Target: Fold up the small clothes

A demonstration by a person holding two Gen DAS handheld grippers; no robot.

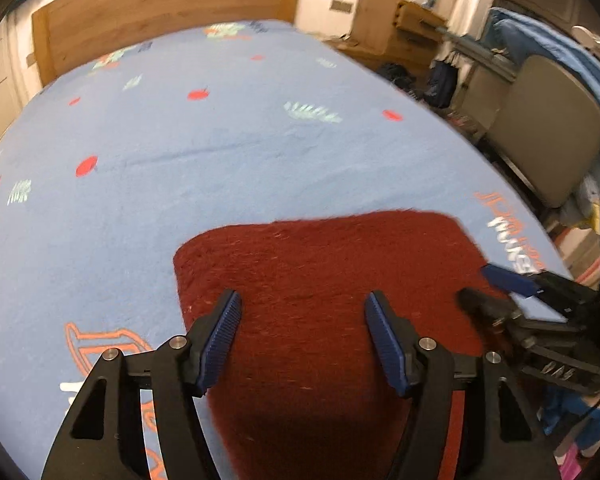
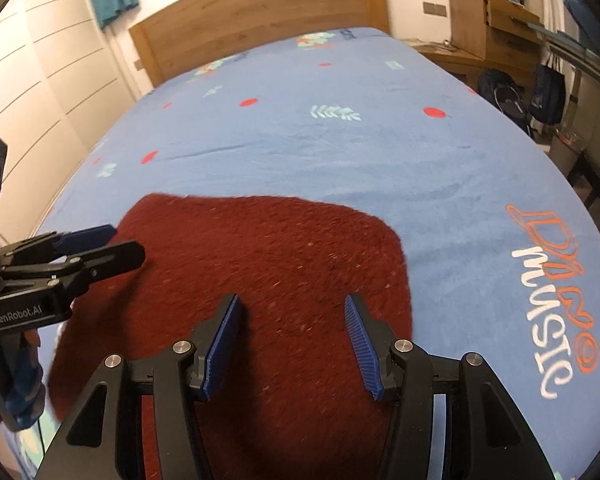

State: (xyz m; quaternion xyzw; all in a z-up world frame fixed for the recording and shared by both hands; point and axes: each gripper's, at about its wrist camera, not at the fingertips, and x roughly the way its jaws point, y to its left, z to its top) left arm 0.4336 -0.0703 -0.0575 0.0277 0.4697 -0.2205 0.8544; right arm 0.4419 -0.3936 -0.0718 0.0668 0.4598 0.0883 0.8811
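A dark red fuzzy cloth [image 1: 320,280] lies flat on the blue bedsheet [image 1: 180,152], folded into a rough rectangle. It also shows in the right wrist view [image 2: 260,264]. My left gripper [image 1: 302,304] is open and empty, hovering over the cloth's near part. It shows at the left of the right wrist view [image 2: 112,244], over the cloth's left edge. My right gripper [image 2: 290,308] is open and empty above the cloth's near right part. It shows at the right of the left wrist view [image 1: 480,284], over the cloth's right edge.
The bed has a wooden headboard [image 2: 260,16] at the far end. White wardrobe doors [image 2: 40,92] stand at the left. A wooden desk [image 2: 496,20], bags [image 2: 504,96] and a chair [image 1: 548,128] crowd the right side. The sheet carries a printed logo [image 2: 556,304].
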